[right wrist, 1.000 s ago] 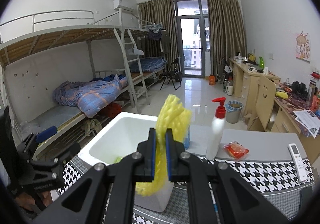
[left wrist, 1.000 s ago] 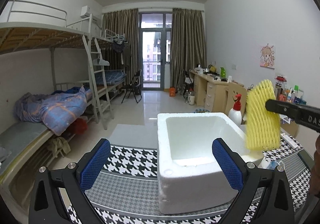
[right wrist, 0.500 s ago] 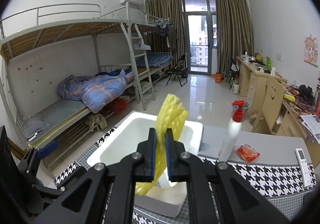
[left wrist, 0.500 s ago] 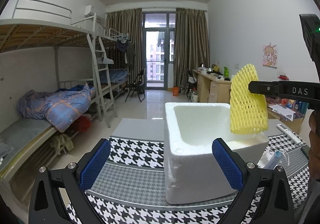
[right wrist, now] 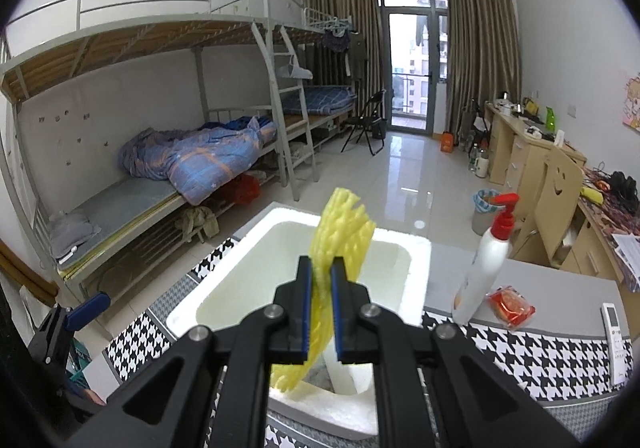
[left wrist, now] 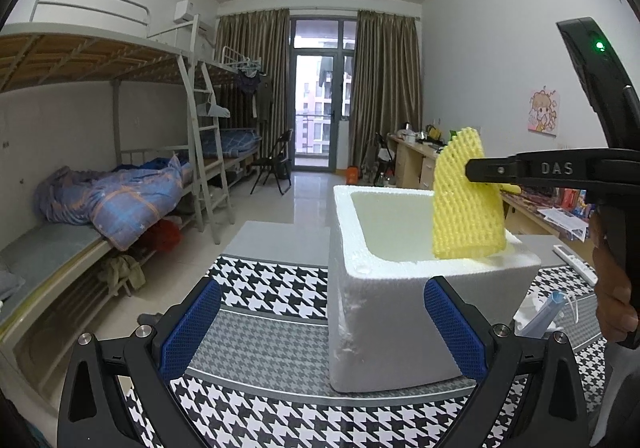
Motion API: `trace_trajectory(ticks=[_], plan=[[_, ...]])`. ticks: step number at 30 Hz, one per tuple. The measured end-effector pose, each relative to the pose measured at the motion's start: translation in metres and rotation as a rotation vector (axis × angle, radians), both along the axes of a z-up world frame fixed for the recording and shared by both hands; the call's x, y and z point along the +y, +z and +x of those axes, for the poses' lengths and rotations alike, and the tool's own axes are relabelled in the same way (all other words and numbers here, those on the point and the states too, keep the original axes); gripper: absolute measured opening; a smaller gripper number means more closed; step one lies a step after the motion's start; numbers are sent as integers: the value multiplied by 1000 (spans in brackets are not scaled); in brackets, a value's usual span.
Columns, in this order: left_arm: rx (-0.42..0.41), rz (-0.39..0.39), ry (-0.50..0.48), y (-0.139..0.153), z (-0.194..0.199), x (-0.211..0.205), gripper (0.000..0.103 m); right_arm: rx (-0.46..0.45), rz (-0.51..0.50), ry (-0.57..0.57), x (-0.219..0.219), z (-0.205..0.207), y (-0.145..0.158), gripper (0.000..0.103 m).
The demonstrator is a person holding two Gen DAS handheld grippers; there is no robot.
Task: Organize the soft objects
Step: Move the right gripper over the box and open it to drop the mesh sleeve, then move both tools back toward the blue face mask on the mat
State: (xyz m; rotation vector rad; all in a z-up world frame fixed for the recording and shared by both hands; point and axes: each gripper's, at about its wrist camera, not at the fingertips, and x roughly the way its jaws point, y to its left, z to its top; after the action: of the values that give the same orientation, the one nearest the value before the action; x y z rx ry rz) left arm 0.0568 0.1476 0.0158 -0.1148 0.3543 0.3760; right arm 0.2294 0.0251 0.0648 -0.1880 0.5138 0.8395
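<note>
My right gripper (right wrist: 321,280) is shut on a yellow foam net sleeve (right wrist: 340,236) and holds it upright over the near rim of a white foam box (right wrist: 416,248). In the left wrist view the sleeve (left wrist: 464,204) hangs from the right gripper's fingers (left wrist: 496,170) above the box's right rim (left wrist: 400,276). My left gripper (left wrist: 320,332) is open and empty, low over the houndstooth cloth in front of the box's left corner. The box floor is hidden.
A white pump bottle with a red top (right wrist: 492,260), a red packet (right wrist: 510,306) and a remote (right wrist: 614,332) lie right of the box. A houndstooth cloth (left wrist: 276,284) covers the table. Bunk beds (left wrist: 120,188) stand left, desks (right wrist: 532,168) right.
The right gripper has carried the yellow sleeve left and lower, from beside the box to over its rim. The left gripper has dropped a little and stayed open.
</note>
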Motion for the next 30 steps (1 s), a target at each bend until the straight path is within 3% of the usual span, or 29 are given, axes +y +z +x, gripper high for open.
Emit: trace_trajectory(ticks=[12, 14, 16, 18, 30], plan=[[17, -8, 4, -6, -2, -2, 102, 45, -67, 22, 20, 5, -17, 12], [15, -7, 5, -5, -3, -3, 102, 41, -84, 30, 23, 5, -19, 24], [13, -7, 6, -5, -3, -2, 102, 32, -81, 30, 22, 6, -20, 63], [16, -5, 11, -4, -3, -1, 102, 20, -60, 37, 21, 4, -20, 78], [14, -4, 0, -2, -5, -7, 102, 38, -32, 32, -1, -4, -15, 79]])
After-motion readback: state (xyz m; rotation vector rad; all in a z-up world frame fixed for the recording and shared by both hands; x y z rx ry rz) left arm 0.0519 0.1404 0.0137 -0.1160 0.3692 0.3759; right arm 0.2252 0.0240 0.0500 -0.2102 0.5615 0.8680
